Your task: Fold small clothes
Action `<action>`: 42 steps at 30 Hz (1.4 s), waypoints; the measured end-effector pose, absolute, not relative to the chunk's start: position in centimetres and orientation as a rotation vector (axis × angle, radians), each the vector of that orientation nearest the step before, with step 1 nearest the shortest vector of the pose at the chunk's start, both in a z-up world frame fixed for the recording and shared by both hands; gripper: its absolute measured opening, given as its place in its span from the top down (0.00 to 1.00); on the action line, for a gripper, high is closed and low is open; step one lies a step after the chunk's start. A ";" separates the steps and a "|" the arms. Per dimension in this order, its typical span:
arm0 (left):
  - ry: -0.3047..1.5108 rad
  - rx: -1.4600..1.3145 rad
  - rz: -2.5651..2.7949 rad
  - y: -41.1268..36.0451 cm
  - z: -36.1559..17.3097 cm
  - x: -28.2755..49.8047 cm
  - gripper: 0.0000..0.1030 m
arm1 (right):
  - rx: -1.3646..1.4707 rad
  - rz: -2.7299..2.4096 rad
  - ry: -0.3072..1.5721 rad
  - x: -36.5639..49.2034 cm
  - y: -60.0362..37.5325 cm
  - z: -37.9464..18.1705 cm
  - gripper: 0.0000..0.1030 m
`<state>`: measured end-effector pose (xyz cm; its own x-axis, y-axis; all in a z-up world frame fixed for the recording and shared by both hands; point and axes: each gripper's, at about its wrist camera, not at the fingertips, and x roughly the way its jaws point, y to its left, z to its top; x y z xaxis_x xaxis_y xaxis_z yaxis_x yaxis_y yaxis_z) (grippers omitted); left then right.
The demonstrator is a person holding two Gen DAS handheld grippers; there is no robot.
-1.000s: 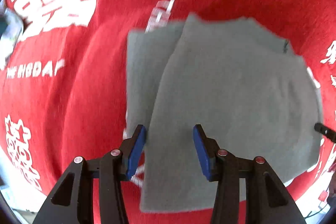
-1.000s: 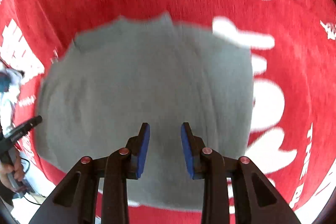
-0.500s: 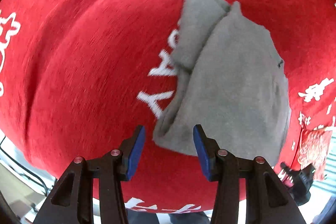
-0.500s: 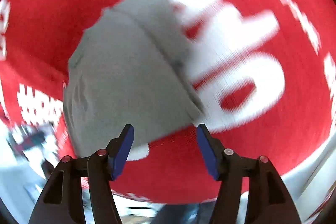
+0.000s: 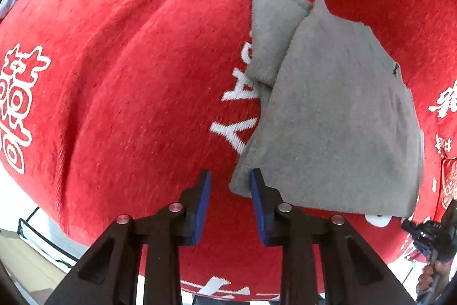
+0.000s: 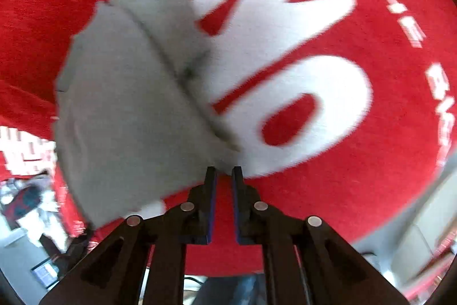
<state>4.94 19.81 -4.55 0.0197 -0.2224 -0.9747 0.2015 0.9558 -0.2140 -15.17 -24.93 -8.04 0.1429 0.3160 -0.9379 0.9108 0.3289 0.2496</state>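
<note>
A red plush cloth with white lettering and Chinese characters covers the surface, rumpled into soft ridges. On it lies 1 folded grey garment, its corner over the white letters, with a narrower layer showing beneath its far edge

White lettering "THE BIGDA" is being shown on the red cloth; the remaining characters are being left unread.

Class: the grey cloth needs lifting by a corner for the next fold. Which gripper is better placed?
Right, probably. The right gripper is closing at the grey cloth's corner. The left gripper is closing too, but the corner sits only by one pad.
</note>
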 end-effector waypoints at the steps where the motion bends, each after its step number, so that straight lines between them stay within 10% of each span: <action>1: 1.513 -0.028 -0.320 20.3 -4.3 4.7 0.70 | 1.229 -0.649 1.419 -16.0 -25.1 -7.6 0.90; 10: 1.425 0.007 -0.239 24.2 -0.9 3.6 0.70 | 0.789 -0.415 1.458 -6.9 -22.1 -1.2 0.86; 20: 1.412 0.095 -0.225 22.5 -0.9 4.7 0.70 | 0.591 -0.316 1.562 1.5 -17.8 -6.0 0.86; 22: 1.394 0.119 -0.210 22.3 -0.9 4.8 0.43 | 0.607 -0.326 1.575 0.8 -17.7 -6.5 0.86; 23: 1.377 0.132 -0.191 22.2 -0.7 4.7 0.12 | 0.604 -0.328 1.573 0.4 -17.7 -6.3 0.86; 37: 1.332 0.107 -0.039 23.1 -0.4 6.9 0.03 | 0.581 -0.253 1.458 1.5 -15.7 -2.3 0.22; 42: 1.343 0.136 -0.040 23.3 -0.8 7.2 0.03 | 0.638 -0.218 1.414 2.4 -14.2 -1.7 0.21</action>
